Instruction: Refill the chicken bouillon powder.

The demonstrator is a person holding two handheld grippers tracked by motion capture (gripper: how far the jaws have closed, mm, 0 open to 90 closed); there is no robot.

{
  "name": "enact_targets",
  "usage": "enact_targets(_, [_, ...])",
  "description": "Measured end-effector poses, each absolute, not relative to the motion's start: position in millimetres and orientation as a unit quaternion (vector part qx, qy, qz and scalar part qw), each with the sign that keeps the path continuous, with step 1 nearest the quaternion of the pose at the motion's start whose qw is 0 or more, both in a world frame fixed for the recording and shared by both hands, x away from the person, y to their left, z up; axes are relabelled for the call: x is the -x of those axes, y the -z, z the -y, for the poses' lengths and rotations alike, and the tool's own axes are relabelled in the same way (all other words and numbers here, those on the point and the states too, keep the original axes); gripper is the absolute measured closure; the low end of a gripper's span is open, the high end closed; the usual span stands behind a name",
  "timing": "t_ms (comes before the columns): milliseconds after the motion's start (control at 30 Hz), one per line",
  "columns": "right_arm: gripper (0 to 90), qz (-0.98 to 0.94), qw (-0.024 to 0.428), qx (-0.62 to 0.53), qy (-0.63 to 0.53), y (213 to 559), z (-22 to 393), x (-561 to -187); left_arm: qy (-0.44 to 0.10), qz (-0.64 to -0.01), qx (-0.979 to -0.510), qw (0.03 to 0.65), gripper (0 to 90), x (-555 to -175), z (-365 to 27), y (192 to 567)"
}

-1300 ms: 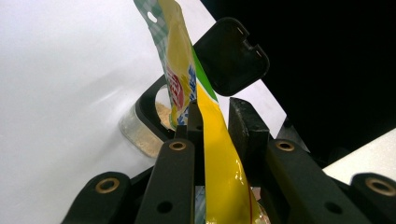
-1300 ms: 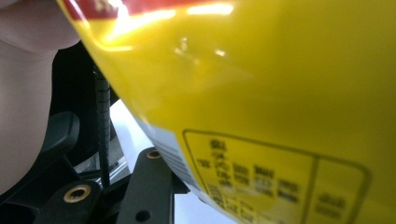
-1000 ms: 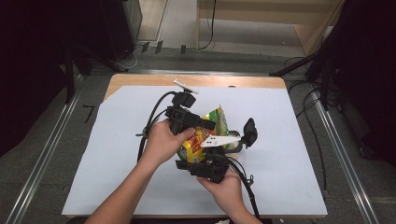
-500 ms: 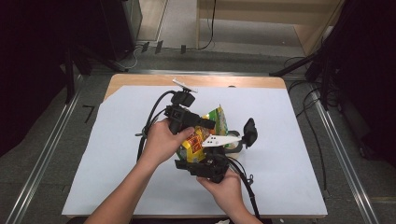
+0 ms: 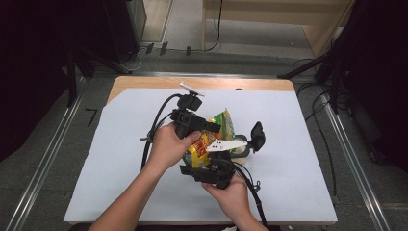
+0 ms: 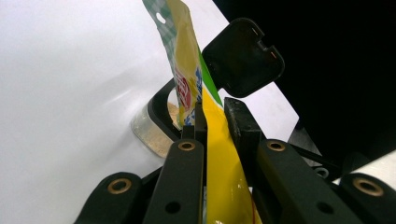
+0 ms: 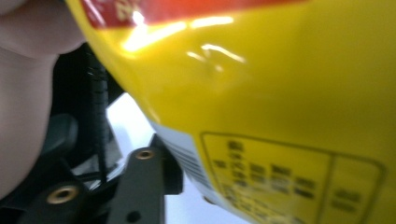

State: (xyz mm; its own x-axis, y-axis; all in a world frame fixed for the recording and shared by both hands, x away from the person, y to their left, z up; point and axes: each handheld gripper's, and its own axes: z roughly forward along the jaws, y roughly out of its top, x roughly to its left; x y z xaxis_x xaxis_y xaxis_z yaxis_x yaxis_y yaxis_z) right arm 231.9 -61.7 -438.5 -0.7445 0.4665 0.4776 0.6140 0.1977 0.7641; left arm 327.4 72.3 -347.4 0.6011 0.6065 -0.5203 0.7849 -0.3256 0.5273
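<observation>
**Snack bag held over an open container**

High view: above the white bench [image 5: 120, 168], both hands hold a yellow snack bag [image 5: 208, 142] beside a clear container [image 5: 240, 149] with its black lid [image 5: 257, 136] flipped up.

Left gripper view: the left gripper [image 6: 214, 122] has just been closing and pinches the bag's upper edge.

Right gripper view: the right gripper [image 7: 196, 186] has its jaws opening around the bag's lower body; whether they press I cannot tell. If that hold goes slack, the bag could swing and spill beside the container.

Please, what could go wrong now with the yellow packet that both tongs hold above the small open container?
1. The packet is pinched thinly by the left tongs, whose jaws have just been closing; it may slip or tear.
2. Powder could miss the container and fall on the white sheet.
3. The open lid stands close and may get knocked.
</observation>
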Motion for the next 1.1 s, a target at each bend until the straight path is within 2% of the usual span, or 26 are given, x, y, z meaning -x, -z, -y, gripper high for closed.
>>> enact_targets(367, [68.8,0.768,0.076,0.351,0.530,436,64,-234,0.119,-0.436,-0.799,0.397,85.2,-329,-75,346])
enact_targets(600, [69.3,0.759,0.098,0.353,0.539,438,64,-235,0.120,-0.435,-0.802,0.391,85.0,-327,-72,345])
enact_targets(900, [68.8,0.737,0.110,0.369,0.556,437,66,-239,0.114,-0.431,-0.818,0.362,84.9,-335,-58,337])
enact_targets(1100, [67.1,0.743,0.098,0.370,0.550,436,66,-240,0.128,-0.434,-0.820,0.351,84.9,-344,-55,340])
